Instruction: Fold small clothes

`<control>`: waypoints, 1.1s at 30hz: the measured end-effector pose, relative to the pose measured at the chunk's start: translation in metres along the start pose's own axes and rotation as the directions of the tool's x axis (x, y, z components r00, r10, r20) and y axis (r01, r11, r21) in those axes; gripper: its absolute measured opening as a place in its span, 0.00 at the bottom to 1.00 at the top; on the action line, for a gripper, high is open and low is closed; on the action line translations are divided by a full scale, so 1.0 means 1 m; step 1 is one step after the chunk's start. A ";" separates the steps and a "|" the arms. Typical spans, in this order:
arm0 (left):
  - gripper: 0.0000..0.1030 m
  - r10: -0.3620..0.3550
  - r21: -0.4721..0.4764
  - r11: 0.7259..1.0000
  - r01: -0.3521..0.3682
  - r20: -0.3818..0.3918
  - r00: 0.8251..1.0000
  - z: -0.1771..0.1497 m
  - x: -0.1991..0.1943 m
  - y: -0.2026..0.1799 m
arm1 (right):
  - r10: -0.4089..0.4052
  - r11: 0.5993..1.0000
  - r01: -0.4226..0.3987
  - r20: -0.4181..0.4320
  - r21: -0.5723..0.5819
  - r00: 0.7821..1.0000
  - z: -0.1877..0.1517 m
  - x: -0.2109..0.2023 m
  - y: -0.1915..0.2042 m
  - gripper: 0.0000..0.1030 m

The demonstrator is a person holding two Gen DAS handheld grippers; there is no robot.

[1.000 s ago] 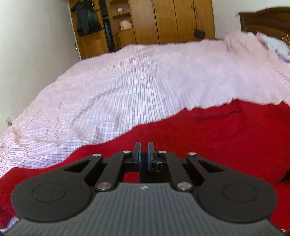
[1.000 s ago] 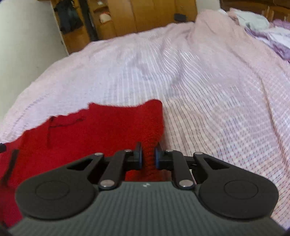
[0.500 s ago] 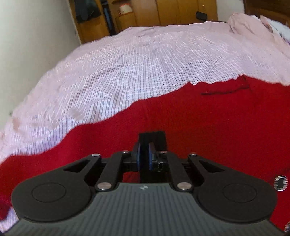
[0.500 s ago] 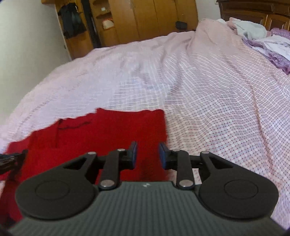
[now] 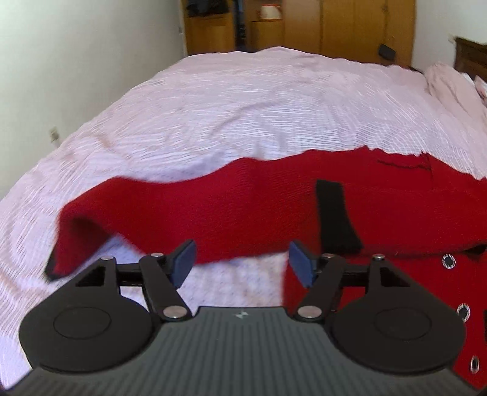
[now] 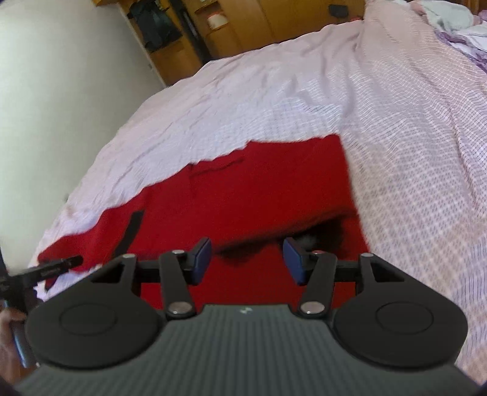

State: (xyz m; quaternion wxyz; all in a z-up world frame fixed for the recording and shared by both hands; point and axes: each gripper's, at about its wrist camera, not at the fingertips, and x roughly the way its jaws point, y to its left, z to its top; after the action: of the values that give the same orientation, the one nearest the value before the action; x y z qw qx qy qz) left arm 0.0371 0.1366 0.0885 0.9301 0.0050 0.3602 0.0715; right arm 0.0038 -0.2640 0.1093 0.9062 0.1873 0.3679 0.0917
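Since the earlier frames both pairs of jaws have just been opening, and the folded edge they pinched has dropped free. Near, lower centre: left hand-held gripper point(image 5: 240, 263) and right hand-held gripper point(image 6: 247, 259), each spread, nothing between the pads. Mid-frame: red knitted garment point(image 5: 261, 210), soft, light, limp; black trim strip point(image 5: 334, 216) and metal eyelets point(image 5: 449, 261); best pinched at a doubled edge. Beyond: checked pink bed cover point(image 5: 258, 100), wooden wardrobe point(image 5: 350, 27).
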 end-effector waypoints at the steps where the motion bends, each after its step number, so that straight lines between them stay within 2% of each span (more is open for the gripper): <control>1: 0.72 0.003 -0.013 1.000 -0.003 -0.001 1.000 -0.003 -0.005 0.008 | 0.003 1.000 -0.003 -0.015 -0.007 1.000 -0.006 -0.002 0.005 0.53; 5: 0.76 0.032 -0.056 0.998 -0.032 -0.006 0.999 -0.018 -0.016 0.041 | -0.001 1.000 0.000 -0.063 -0.014 0.998 -0.032 -0.008 0.016 0.53; 8: 0.78 0.047 -0.123 0.991 -0.049 -0.024 0.999 -0.034 -0.017 0.066 | -0.016 1.000 0.016 -0.086 0.007 0.996 -0.055 -0.006 0.020 0.53; 12: 0.78 0.029 -0.239 0.970 -0.047 -0.076 0.997 -0.051 -0.009 0.093 | -0.054 0.998 0.055 -0.123 0.006 0.991 -0.078 0.006 0.026 0.53; 16: 0.78 0.030 -0.311 0.949 -0.047 -0.058 0.998 -0.058 -0.007 0.109 | -0.106 0.994 0.102 -0.122 -0.038 0.987 -0.092 0.015 0.032 0.53; 18: 0.78 0.024 -0.339 0.940 -0.039 -0.047 0.999 -0.055 -0.001 0.115 | -0.107 0.994 0.103 -0.120 -0.038 0.987 -0.095 0.018 0.033 0.62; 21: 0.78 0.063 -0.357 0.932 -0.066 -0.019 0.998 -0.043 0.005 0.119 | -0.113 0.993 0.108 -0.127 -0.048 0.985 -0.096 0.023 0.036 0.68; 26: 0.78 0.089 -0.382 0.922 -0.066 0.043 0.995 -0.016 0.018 0.128 | -0.142 0.987 0.130 -0.131 -0.097 0.981 -0.099 0.026 0.045 0.72; 30: 0.78 0.142 -0.393 0.914 -0.105 0.067 0.988 0.009 0.036 0.130 | -0.153 0.984 0.139 -0.124 -0.111 0.980 -0.102 0.028 0.047 0.73; 33: 0.78 0.133 -0.411 0.907 -0.090 0.077 0.988 0.022 0.052 0.134 | -0.160 0.982 0.146 -0.120 -0.116 0.980 -0.103 0.028 0.049 0.73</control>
State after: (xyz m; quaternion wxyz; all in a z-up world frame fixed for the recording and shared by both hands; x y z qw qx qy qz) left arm 0.0730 0.2772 0.0782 0.9227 -0.1639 0.2879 0.1973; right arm -0.0502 -0.1828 0.0435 0.8937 0.1036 0.4333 0.0531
